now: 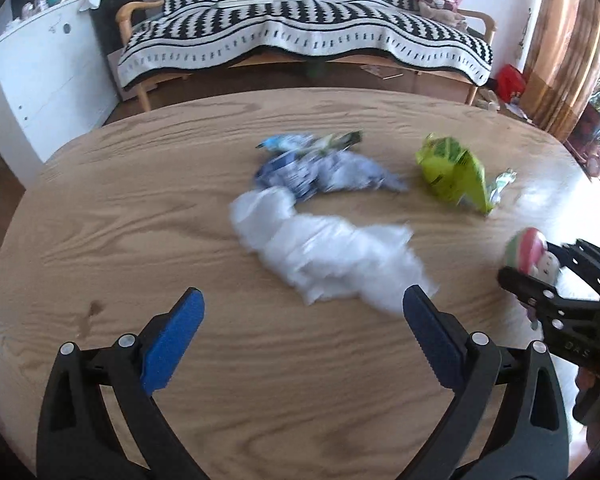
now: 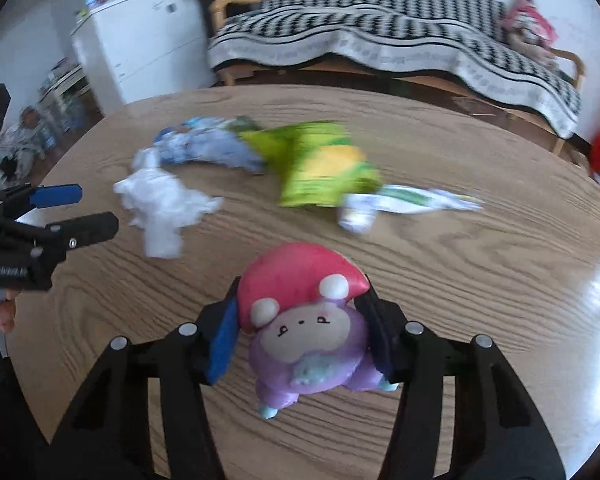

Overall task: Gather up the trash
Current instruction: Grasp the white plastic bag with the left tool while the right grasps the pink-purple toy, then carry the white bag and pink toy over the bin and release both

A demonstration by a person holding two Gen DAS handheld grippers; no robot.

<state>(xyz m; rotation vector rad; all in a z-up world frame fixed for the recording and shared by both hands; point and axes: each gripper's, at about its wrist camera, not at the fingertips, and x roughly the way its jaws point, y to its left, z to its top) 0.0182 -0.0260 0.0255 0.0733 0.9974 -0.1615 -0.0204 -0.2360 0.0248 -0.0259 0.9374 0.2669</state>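
Trash (image 1: 332,256) ahead of empty left tool (image 1: 302,312)

Both wrist cameras look steeply down along their fingers, close over the wooden table (image 1: 140,208), facing the striped sofa (image 1: 300,28). Left view sits left of right; both share the white tissue (image 1: 332,256) and green packet (image 2: 324,168).

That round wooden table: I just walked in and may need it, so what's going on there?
A person is clearing trash with two handheld grippers. The right gripper is clamped on a squishy mushroom-cap toy. The left gripper is open, nearest the crumpled white plastic. A blue wrapper and a green snack bag lie on the table.
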